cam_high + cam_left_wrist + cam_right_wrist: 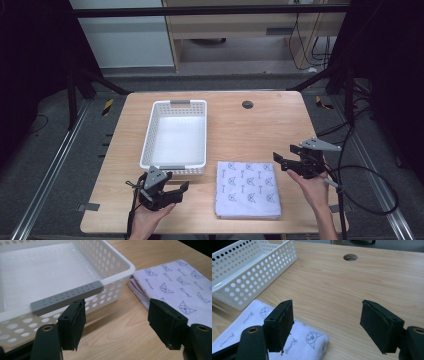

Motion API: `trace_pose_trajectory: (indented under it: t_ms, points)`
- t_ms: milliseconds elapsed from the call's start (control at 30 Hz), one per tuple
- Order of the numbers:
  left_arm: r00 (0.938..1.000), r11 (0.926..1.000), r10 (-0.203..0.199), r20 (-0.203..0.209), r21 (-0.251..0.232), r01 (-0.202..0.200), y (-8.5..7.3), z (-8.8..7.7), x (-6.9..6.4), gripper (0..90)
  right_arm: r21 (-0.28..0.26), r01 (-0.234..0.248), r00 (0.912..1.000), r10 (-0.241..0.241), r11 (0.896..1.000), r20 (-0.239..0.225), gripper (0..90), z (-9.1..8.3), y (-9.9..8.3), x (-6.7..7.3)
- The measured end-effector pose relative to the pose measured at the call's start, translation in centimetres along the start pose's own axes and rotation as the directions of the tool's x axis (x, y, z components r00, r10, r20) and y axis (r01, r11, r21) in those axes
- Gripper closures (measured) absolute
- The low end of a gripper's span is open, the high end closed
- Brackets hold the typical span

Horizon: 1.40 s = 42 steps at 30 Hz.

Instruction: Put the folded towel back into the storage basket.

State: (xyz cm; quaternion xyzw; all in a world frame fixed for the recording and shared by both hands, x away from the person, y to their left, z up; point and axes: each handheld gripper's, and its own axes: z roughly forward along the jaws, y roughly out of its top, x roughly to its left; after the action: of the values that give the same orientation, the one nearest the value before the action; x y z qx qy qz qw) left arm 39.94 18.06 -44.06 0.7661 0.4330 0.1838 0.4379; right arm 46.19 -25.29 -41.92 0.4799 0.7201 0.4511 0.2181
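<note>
Lilac folded cloth (pixel 248 189) btwn both grippers, untouched.

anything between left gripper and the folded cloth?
Nothing: in the high view, bare tabletop separates the left gripper from the folded cloth. The white basket sits beyond the gripper, not between.

Count of things on the table

One white basket (pixel 175 135), one folded cloth (pixel 247 189), two grippers, left (pixel 172 192) and right (pixel 284 162).

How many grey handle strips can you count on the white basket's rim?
2. One grey strip sits on the far short rim of the white basket; the other sits on the near short rim, beside the left gripper.
</note>
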Motion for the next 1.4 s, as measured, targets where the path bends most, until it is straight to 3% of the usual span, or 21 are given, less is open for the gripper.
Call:
trace_pose_trajectory:
  t_ms: [633,1400]
  points:
    - [0.9968,0.9966,0.038,0.07,0.07,-0.043,-0.1,2.9,-3.5,32.5,0.084,-0.005,0.9997,0.007,0.996,-0.025,32.4,1.0,-2.0,-0.1]
    - [0.9904,0.9881,0.06,0.125,0.133,-0.076,-0.1,6.3,-6.6,33.3,0.154,0.025,0.9985,-0.017,0.988,-0.053,38.0,2.7,-3.8,1.0]
